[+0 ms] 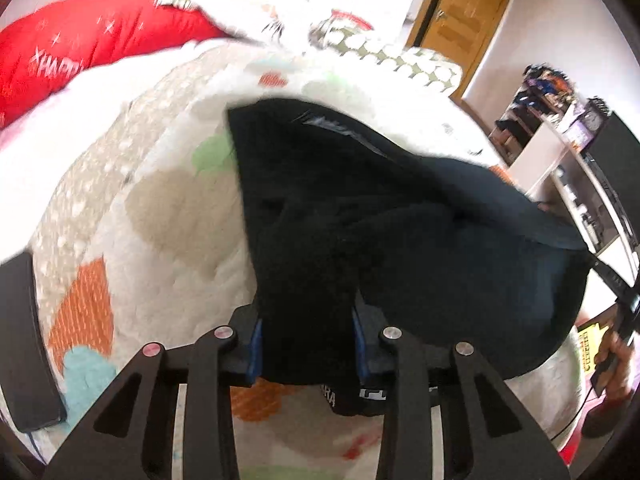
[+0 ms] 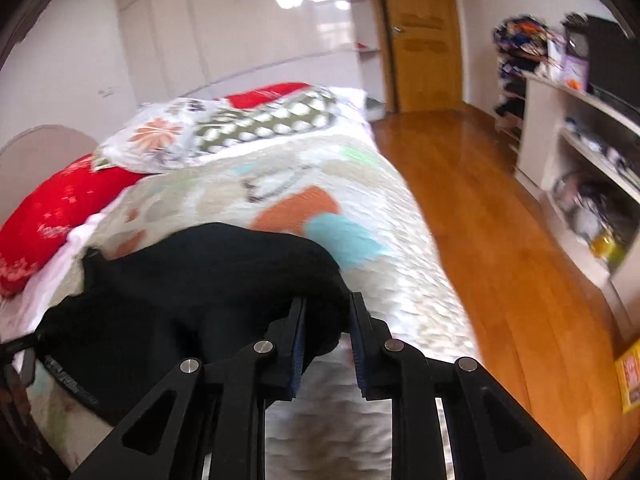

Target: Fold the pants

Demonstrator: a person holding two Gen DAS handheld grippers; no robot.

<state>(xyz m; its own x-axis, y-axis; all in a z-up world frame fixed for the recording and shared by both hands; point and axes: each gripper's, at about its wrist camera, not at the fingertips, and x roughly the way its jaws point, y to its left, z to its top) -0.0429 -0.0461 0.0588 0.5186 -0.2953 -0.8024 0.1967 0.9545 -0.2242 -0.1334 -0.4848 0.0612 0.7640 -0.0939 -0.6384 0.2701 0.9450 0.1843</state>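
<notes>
My left gripper (image 1: 307,350) is clenched on the black pants (image 1: 360,216): a thick bunch of the dark cloth fills the gap between the blue pads (image 1: 256,350), and both pads press against it. Below the grip, a strip of the garment with white lettering hangs down between the finger arms. From the grip the cloth rises away to the far side and spreads out to the right, lifted off the bedspread (image 1: 172,216) at the near end. A grey label shows on the far part of the fabric.

My right gripper (image 2: 328,334) is likewise clamped on the pants (image 2: 192,280). A fold of black cloth sits between its pads (image 2: 298,344), squeezed there, and the rest of the garment trails off to the left and near side in a heaped bundle. Its lower edge reaches the near left edge of the bed.

The pants lie over the near part of the bed, on a quilted cover (image 2: 360,248) patterned in orange, teal, green and beige. A red pillow (image 2: 48,224) lies at the far left, with a floral pillow (image 2: 160,136) and a dotted one (image 2: 272,120) beyond it. A wooden floor (image 2: 480,216) runs along the right of the bed to a wooden door (image 2: 420,36), and white shelves (image 2: 580,160) stand at the right wall. Both views are blurred.
</notes>
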